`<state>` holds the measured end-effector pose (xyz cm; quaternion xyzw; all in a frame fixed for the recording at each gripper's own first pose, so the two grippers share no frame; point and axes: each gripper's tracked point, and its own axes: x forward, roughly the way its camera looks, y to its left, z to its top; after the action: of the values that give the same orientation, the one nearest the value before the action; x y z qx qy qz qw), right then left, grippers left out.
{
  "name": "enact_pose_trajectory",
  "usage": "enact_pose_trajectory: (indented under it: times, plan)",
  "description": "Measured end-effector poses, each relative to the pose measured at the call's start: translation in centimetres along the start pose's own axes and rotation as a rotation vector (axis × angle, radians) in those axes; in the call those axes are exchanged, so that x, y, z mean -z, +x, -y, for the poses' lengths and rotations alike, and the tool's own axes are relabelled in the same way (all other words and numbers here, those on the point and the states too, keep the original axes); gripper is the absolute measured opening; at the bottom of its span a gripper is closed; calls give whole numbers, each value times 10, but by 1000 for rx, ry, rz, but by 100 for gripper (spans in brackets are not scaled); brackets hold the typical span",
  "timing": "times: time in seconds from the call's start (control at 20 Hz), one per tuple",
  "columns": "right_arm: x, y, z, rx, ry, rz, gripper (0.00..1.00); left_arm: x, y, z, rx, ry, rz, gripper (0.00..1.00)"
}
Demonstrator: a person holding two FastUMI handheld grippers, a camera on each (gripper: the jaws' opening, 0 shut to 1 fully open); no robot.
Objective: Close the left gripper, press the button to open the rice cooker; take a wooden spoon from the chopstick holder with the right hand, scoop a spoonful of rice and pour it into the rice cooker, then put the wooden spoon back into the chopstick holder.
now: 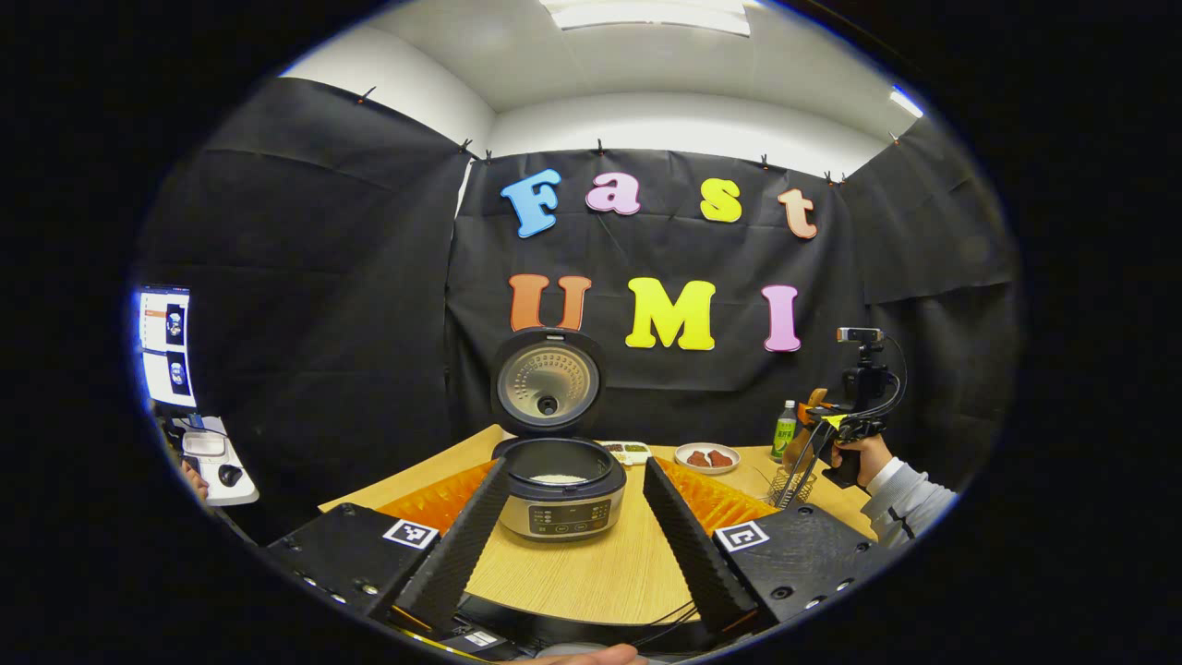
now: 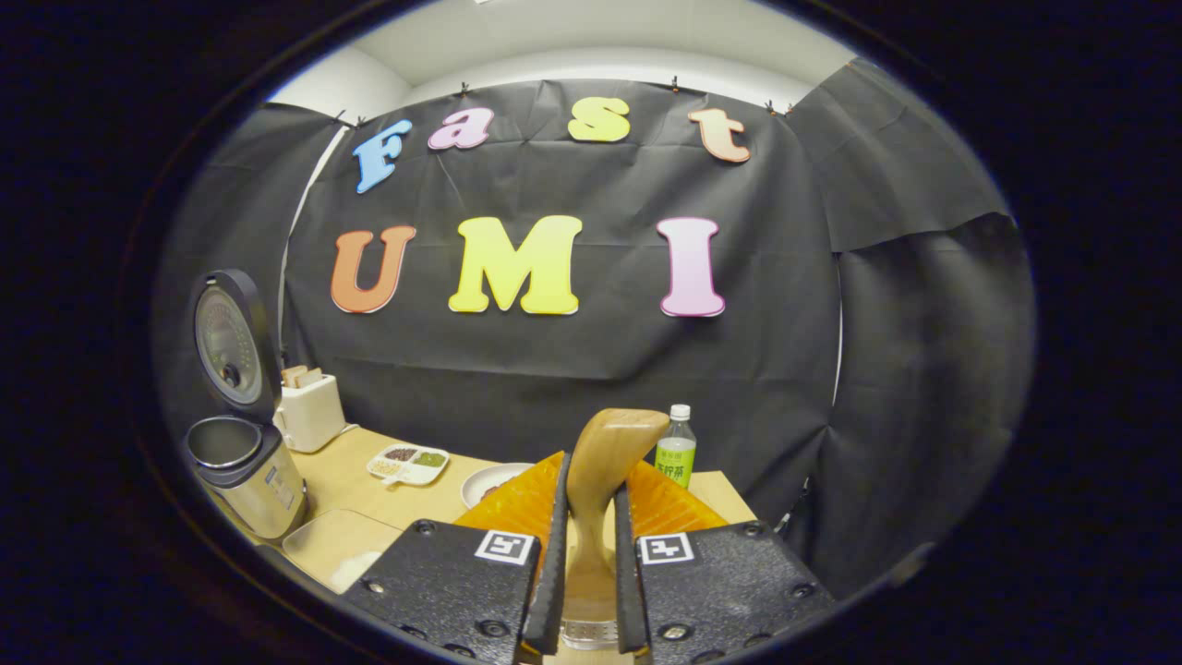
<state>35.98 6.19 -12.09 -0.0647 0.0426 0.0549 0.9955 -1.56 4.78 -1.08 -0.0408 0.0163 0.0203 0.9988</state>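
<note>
Flanking the lid-up silver rice cooker (image 1: pixel 560 499) mid-surface, left gripper (image 1: pixel 572 545) jaws spread; right gripper (image 2: pixel 588 591) jaws clamped on tan wooden spoon (image 2: pixel 605 462), green bottle (image 2: pixel 677 453) beyond.

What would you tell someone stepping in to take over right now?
Left gripper: open, holding nothing, facing the silver rice cooker.
Right gripper: shut on the brown wooden spoon, held upright above the light wooden table.
Cooker's round lid stands open, white rice inside; wire chopstick holder sits by the right hand.
Done: lid opened, spoon in grip.
Left: whether rice was scooped can't be told; finally, return the spoon to the holder.
</note>
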Motion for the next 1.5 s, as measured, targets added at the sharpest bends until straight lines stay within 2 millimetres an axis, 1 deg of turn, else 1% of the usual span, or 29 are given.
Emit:
enact_pose_trajectory:
  times: [0.1,0.25,0.3,0.4,0.45,0.6,0.65,0.75,0.85,0.9,1.0,1.05,1.2,1.3,1.4,1.5]
  plan:
    - [9,1,3,-10,34,-23,29,-3,4,-2,-7,1,4,93]
    - [18,6,16,7,55,-36,31,-2,12,-2,-6,-15,-4,94]
    - [20,8,21,24,42,-32,41,-3,15,-2,-7,-17,-7,93]
    - [15,8,29,44,11,-13,65,-4,20,-3,-14,-16,-8,93]
    - [12,7,32,52,-5,-7,69,-5,22,-3,-18,-15,-7,93]
    - [-4,-2,36,73,-49,26,100,-5,32,-1,-20,-6,-14,93]
    - [-11,-7,36,73,-53,45,100,-5,36,-1,-22,-2,-17,93]
    - [-26,-23,31,62,-39,74,100,-7,41,1,-29,4,-20,93]
    - [-34,-38,30,69,-17,71,100,-7,47,7,-19,16,-29,93]
    - [-39,-48,28,70,-12,70,100,-8,50,7,-17,18,-32,94]
    - [-51,-71,34,115,-9,70,100,-12,56,10,-8,25,-34,93]
    - [-55,-83,34,128,-8,66,100,-17,57,10,-12,27,-27,94]
    - [-61,-125,22,100,14,37,100,-34,64,6,-20,52,-2,93]
    - [-73,-151,12,64,22,53,100,-45,67,-1,-32,60,14,93]
    - [-81,-174,8,51,17,78,100,-57,70,-8,-39,66,31,93]
    - [-86,-193,11,62,7,89,100,-70,77,-18,-51,68,48,93]
